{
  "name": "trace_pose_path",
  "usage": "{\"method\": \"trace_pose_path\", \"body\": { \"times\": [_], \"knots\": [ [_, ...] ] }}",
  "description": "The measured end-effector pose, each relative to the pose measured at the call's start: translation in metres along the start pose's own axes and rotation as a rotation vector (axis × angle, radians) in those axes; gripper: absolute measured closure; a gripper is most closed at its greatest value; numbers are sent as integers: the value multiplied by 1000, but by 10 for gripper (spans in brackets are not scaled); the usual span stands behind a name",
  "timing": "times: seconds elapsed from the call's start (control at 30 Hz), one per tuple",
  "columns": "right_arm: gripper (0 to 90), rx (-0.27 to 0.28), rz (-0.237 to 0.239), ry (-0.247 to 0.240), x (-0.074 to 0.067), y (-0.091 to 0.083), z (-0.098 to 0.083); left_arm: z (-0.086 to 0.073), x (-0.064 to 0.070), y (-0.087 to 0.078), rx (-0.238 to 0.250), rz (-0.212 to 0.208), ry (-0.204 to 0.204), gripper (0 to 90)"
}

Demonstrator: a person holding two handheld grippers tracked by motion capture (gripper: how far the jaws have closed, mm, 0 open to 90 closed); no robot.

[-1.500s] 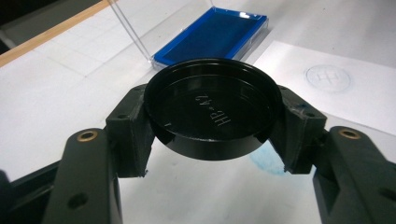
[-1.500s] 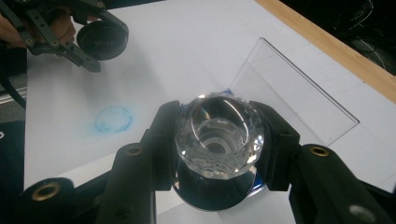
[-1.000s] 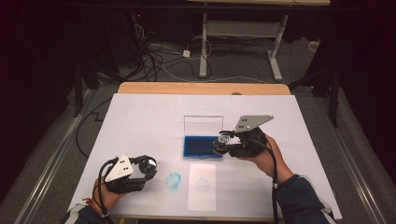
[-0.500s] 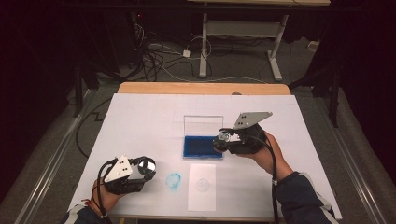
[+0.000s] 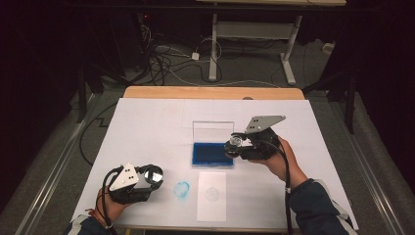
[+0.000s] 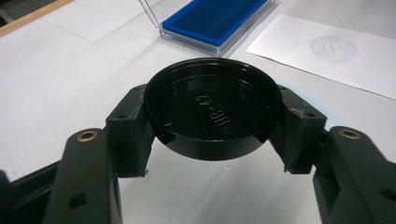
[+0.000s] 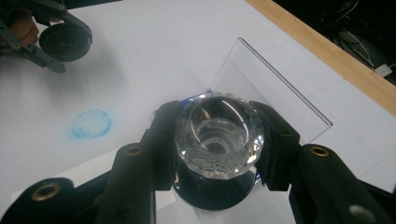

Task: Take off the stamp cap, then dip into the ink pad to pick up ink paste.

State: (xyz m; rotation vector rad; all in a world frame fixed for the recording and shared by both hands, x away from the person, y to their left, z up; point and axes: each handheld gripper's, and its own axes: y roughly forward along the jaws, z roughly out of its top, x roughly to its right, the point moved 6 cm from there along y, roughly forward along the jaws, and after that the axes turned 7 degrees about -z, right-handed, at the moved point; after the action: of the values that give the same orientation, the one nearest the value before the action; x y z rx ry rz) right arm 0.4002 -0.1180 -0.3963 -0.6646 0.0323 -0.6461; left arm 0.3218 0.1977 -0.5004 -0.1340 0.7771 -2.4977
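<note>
While the left gripper (image 6: 212,140) clamps a black cap (image 6: 212,109), the right gripper's (image 7: 217,140) fingers hold what looks like a clear stamp (image 7: 218,135).

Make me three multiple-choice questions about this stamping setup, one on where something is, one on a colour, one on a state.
1. Where does the stamped paper sheet lie?
A. on the person's side of the ink pad
B. beyond the pad
C. on the floor

2. What colour is the pad's ink?
A. red
B. blue
C. green

3. What do the left tongs hold?
A. nothing
B. the paper
C. a black round cap

Answers: 1 A, the sheet sits nearer the table's near edge than the pad. 2 B, the pad's surface is blue. 3 C, the cap sits clamped between the jaws.
</note>
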Motion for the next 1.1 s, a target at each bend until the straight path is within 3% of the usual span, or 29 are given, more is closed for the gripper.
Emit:
{"method": "trace_pose_path", "body": {
  "times": [0.6, 1.1],
  "knots": [
    [567, -34, -16, -22, 6, 5, 7, 2, -1, 5, -4, -18, -2, 364],
    [567, -94, 5, -35, 5, 44, 4, 2, 2, 5, -7, -22, 2, 364]
  ]
}}
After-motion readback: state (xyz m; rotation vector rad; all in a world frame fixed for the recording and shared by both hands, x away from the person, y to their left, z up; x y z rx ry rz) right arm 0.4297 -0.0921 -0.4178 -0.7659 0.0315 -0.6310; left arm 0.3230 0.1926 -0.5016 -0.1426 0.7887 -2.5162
